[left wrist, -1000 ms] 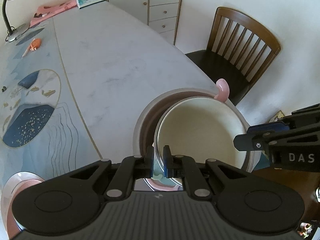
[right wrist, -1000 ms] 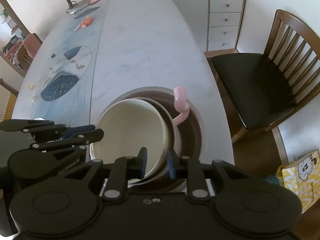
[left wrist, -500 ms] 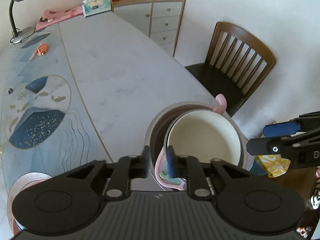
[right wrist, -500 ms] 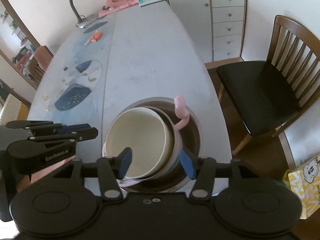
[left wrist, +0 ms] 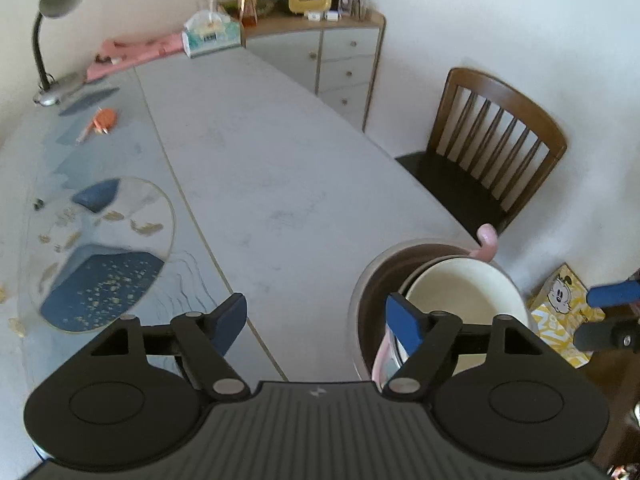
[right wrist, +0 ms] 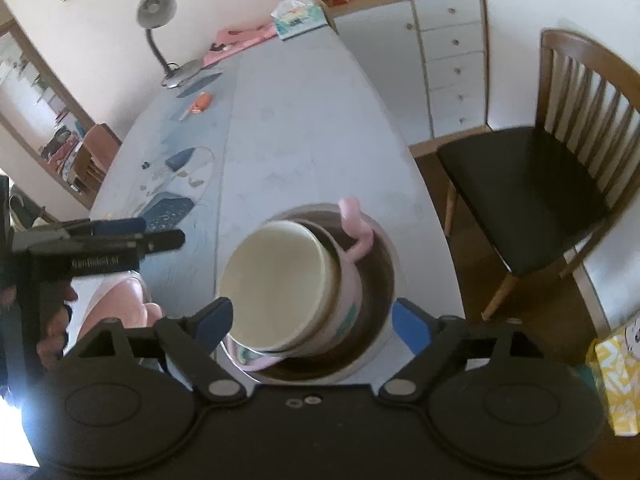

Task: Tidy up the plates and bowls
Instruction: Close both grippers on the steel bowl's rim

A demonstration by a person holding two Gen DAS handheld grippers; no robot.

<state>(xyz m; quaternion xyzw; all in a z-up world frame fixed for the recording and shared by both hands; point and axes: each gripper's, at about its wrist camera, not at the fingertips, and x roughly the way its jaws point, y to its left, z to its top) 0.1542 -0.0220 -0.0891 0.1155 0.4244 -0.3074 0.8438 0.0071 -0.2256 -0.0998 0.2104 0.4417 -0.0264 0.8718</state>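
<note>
While your right gripper (right wrist: 312, 320) spreads its jaws, nothing is pinched between them; the blue pads stand clear on either side of the stacked dishes. Your left gripper (left wrist: 316, 318) is opening too, with only bare tabletop between its jaws and its right pad in front of the brown bowl's near edge. That big brown bowl (right wrist: 380, 272) sits at the near end of the marble table (right wrist: 304, 128), and nested in it is a pink bowl (right wrist: 348, 300) with a curled pink handle (right wrist: 354, 224) rising at the far side. Inside the pink one rests a cream bowl (right wrist: 276, 280), tilted and empty. To the left, a pink plate (right wrist: 120, 300) lies by your left hand (right wrist: 52, 332). Farther off, a wooden chair (right wrist: 560, 160) stands beside the table, and a desk lamp (right wrist: 160, 36) and tissue box (right wrist: 298, 18) sit at the far end.
</note>
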